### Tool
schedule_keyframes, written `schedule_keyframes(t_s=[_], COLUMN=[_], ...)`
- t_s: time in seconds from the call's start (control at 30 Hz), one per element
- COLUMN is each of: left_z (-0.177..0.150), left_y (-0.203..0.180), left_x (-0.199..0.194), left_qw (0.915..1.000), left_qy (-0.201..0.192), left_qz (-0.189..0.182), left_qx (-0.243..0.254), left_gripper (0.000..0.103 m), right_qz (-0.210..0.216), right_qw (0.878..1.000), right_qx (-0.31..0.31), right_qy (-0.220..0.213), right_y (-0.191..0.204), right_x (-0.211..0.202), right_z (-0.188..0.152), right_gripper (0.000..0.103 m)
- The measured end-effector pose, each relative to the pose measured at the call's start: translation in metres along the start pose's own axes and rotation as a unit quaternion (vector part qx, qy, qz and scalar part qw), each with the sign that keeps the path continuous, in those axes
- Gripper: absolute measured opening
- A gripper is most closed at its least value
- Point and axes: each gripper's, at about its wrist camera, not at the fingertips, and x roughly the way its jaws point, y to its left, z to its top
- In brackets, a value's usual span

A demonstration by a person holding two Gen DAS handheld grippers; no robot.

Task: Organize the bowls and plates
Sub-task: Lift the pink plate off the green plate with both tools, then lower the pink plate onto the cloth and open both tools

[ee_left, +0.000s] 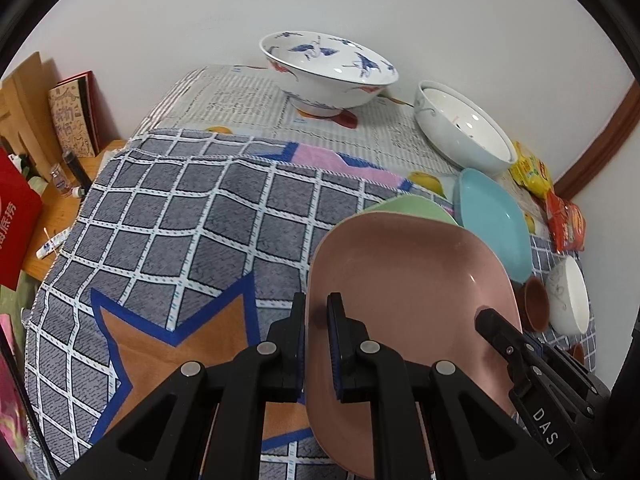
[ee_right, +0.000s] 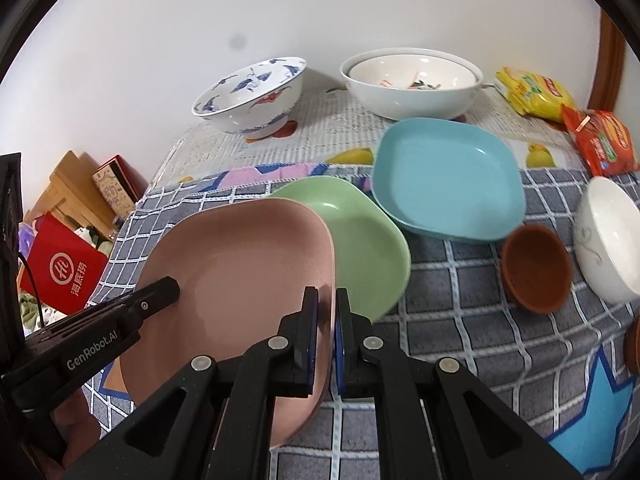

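A pink plate [ee_left: 408,296] [ee_right: 248,272] is held tilted above the checked cloth by both grippers. My left gripper [ee_left: 317,320] is shut on its left rim. My right gripper [ee_right: 327,312] is shut on its right rim. A green plate [ee_right: 360,236] [ee_left: 404,206] lies just beyond and partly under it. A blue plate [ee_right: 448,180] [ee_left: 492,216] lies behind the green one. A brown small bowl [ee_right: 536,272] and a white bowl [ee_right: 612,236] sit to the right.
A blue-patterned bowl [ee_right: 252,96] [ee_left: 328,68] and nested white bowls [ee_right: 412,80] [ee_left: 464,128] stand at the back by the wall. Snack packets [ee_right: 600,140] lie at the back right. A side shelf with books and a red bag [ee_left: 16,216] is left of the table.
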Motion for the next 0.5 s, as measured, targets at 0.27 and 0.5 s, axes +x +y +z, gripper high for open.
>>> schedule_keyframes(t_s=[0.27,0.5], left_z=[0.01,0.012], left_y=[-0.004,-0.015], left_x=[0.01,0.023], left_qw=[0.9996,0.9991], left_qy=[-0.004,0.001], left_qz=[0.018,0.031], left_qx=[-0.02,-0.03], left_gripper=[0.01,0.011], right_qz=[0.024,0.039], right_qw=[0.999,0.996], right_qx=[-0.038,-0.074], right_qy=[0.0,0.009], right_y=[-0.003,-0.016], right_x=[0.016,0.032], right_z=[0.02,0.033], right_gripper=[0.007,0.007])
